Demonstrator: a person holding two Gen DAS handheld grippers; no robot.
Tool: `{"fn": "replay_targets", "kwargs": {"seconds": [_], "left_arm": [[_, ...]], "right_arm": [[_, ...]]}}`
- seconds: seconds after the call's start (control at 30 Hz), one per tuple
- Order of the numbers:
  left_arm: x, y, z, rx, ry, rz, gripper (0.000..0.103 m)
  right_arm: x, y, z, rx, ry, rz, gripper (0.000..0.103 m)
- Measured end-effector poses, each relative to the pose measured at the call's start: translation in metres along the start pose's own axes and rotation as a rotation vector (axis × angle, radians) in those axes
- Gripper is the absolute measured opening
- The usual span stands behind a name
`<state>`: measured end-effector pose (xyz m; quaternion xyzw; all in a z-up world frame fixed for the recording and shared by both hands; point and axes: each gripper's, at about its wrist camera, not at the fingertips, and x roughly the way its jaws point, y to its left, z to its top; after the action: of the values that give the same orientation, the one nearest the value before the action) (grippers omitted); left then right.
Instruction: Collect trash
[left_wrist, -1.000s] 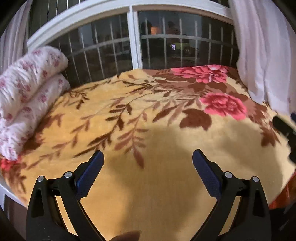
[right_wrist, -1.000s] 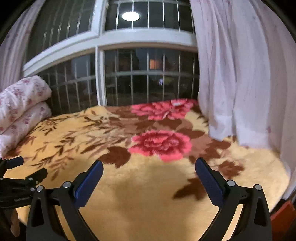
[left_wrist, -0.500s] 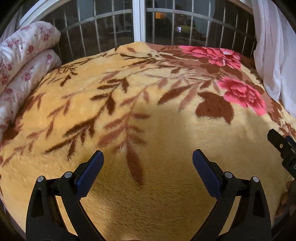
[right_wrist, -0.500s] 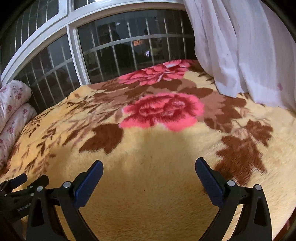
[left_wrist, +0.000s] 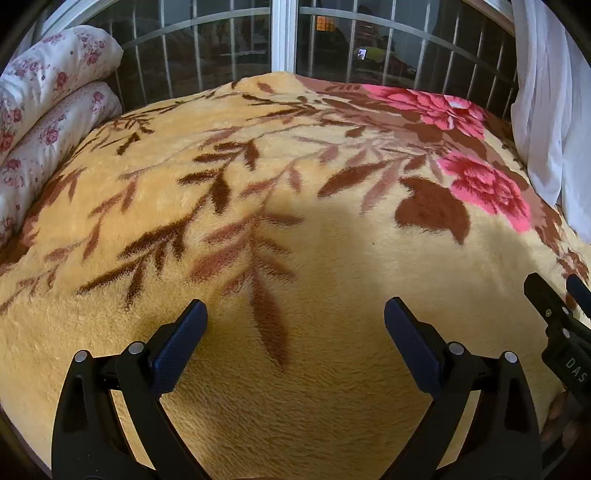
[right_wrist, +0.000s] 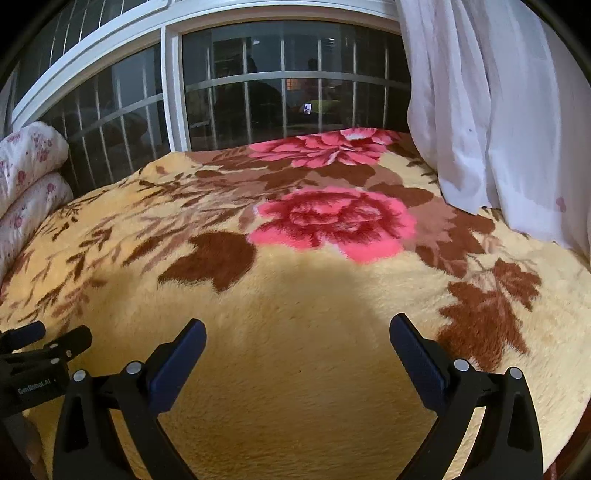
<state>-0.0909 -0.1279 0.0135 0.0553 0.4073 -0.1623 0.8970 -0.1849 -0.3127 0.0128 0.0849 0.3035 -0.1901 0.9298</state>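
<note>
No piece of trash shows in either view. My left gripper (left_wrist: 294, 306) hovers low over a yellow fleece blanket (left_wrist: 332, 258) with brown leaves and pink roses, its blue-padded fingers wide apart and holding nothing. My right gripper (right_wrist: 298, 324) hangs over the same blanket (right_wrist: 295, 369) nearer the large pink rose (right_wrist: 332, 221), also open with nothing in it. Each gripper appears at the edge of the other's view: the right gripper (left_wrist: 554, 282) at the far right, the left gripper (right_wrist: 61, 330) at the far left.
The blanket covers a bed against a barred window (left_wrist: 284, 37). Folded white floral bedding (left_wrist: 48, 110) is stacked at the left end. A white curtain (right_wrist: 498, 110) hangs onto the bed at the right. A dark bed edge (right_wrist: 576, 443) shows at the lower right.
Both cameras have tilted down and moved in over the bed, so the blanket fills more of each view. Both grippers stay open.
</note>
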Motion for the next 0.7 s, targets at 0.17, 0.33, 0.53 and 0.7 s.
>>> {"fn": "replay_targets", "kwargs": {"seconds": [0.17,0.33,0.53,0.7], "left_arm": [[0.0001,-0.0005,0.0001,0.002,0.0,0.001,0.094],[-0.0005,-0.0014,0.0,0.003,-0.002,0.005,0.094],[-0.0006,-0.0012,0.0,-0.001,0.0,0.002,0.094],[-0.0006,-0.0011,0.0,0.0,0.0,0.003,0.094]], "right_arm": [[0.0004,0.0001,0.0,0.001,-0.001,0.002,0.098],[0.0002,0.0,-0.0001,0.001,0.001,0.001,0.098],[0.0,0.0002,-0.0003,0.002,0.001,0.0,0.098],[0.0001,0.0005,-0.0004,0.003,0.003,0.0,0.098]]}}
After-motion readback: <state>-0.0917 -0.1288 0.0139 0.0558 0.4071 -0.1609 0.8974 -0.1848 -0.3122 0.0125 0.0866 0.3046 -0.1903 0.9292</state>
